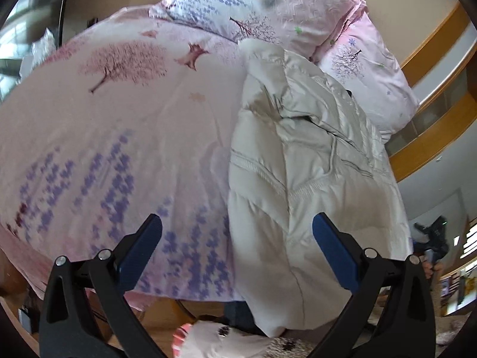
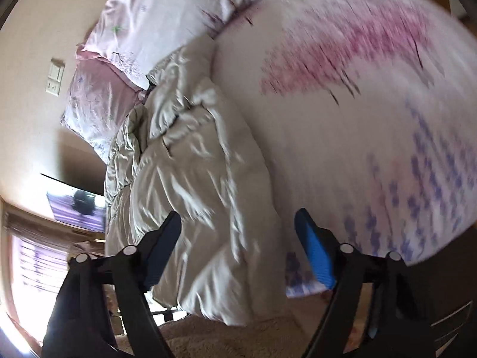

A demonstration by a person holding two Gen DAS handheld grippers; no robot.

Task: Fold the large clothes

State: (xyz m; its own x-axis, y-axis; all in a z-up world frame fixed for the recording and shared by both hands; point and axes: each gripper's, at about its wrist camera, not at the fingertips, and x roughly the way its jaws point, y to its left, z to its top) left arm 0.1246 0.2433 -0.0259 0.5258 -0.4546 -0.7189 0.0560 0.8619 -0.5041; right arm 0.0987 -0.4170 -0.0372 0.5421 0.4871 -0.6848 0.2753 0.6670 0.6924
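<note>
My left tongs (image 1: 237, 240) sit at the bottom of the left wrist view with their fingers spread wide and nothing between them. The white puffer jacket (image 1: 307, 161) lies ahead of them, filling the right half of that frame; my right-hand finger overlaps its lower part, while the other one stands over the flowered bedspread (image 1: 119, 125). My right tongs (image 2: 238, 238) are spread too, gripping nothing. In the right wrist view the jacket (image 2: 190, 161) runs from the centre down to the bottom middle, and its near end shows in the gap between my fingers, closer to the left-hand one.

The jacket lies lengthwise along the edge of the bed, on top of the bedspread (image 2: 342, 137), its near end hanging over the bed's edge. It is quilted, shiny and off-white, with stitched seams across it and deep creases; its upper part is bunched in folds. At its far end it reaches the pink printed pillows (image 1: 366, 68). The right wrist view is blurred.
</note>
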